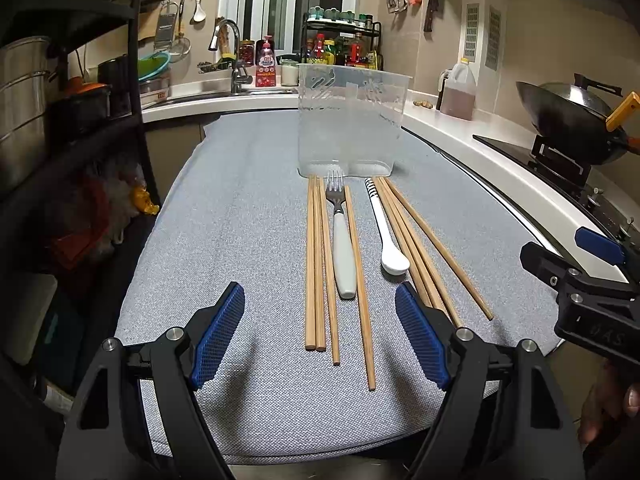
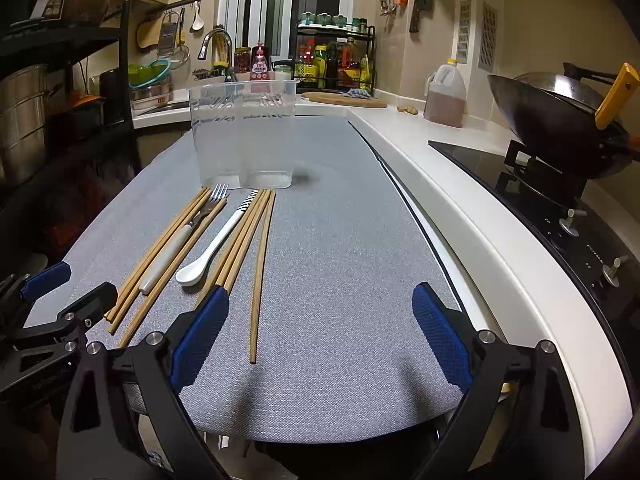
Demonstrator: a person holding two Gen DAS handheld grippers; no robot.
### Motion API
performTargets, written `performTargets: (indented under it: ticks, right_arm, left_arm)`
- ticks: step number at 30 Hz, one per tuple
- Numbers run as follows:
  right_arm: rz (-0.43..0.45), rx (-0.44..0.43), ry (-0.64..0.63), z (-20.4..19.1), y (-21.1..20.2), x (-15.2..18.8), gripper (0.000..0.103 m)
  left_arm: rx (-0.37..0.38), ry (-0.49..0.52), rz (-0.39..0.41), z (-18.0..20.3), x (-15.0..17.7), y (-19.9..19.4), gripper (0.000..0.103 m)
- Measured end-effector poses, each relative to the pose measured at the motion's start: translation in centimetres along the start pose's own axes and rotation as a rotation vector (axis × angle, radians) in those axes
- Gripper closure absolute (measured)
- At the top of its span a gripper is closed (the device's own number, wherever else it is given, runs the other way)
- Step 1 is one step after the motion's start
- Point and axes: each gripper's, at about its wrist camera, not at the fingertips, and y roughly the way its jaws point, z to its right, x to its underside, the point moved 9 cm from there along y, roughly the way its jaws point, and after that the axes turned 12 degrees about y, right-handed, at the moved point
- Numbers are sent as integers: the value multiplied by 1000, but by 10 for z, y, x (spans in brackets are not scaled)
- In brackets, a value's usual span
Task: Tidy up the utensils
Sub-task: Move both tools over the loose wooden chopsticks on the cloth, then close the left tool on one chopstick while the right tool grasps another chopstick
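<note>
Utensils — chopsticks (image 1: 316, 264), fork (image 1: 342, 240), white spoon (image 1: 390, 240) — flat on grey mat (image 1: 240, 200), before clear container (image 1: 352, 120) (two compartments). Left gripper (image 1: 320, 334), right gripper (image 2: 320, 334): jaws spread, holding nothing.

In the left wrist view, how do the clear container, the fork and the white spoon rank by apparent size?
1. clear container, though it stands farthest.
2. fork.
3. white spoon, somewhat shorter than the fork; both lie at similar distance, so this order looks reliable.

Only partly legible lettering: "NAS" embossed on right gripper (image 1: 600, 276) body. Red pouch (image 1: 266, 65) by faucet carries print, too small to read.
</note>
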Motion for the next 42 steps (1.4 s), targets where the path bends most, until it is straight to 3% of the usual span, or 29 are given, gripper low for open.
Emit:
performTargets:
  ticks: [8,27,33,38,42]
  right_arm:
    - [-5,-15,0,-2,0,0,17]
    - [-38,-22,0,-4,5,5,17]
    - [-97,-67,5,-8,14,14,28]
    - [-190,-113,33,-10,29,28,58]
    - [-247,-159,40,-17,39,39,65]
  left_arm:
    - [1,4,1,3,-2,2,27]
    - [7,6,3,4,-2,3,28]
    - [6,-20,-38,-8,8,7,50]
    - [20,-56,-84,-19,20,14,81]
    - [46,-42,-109,-14,24,22,88]
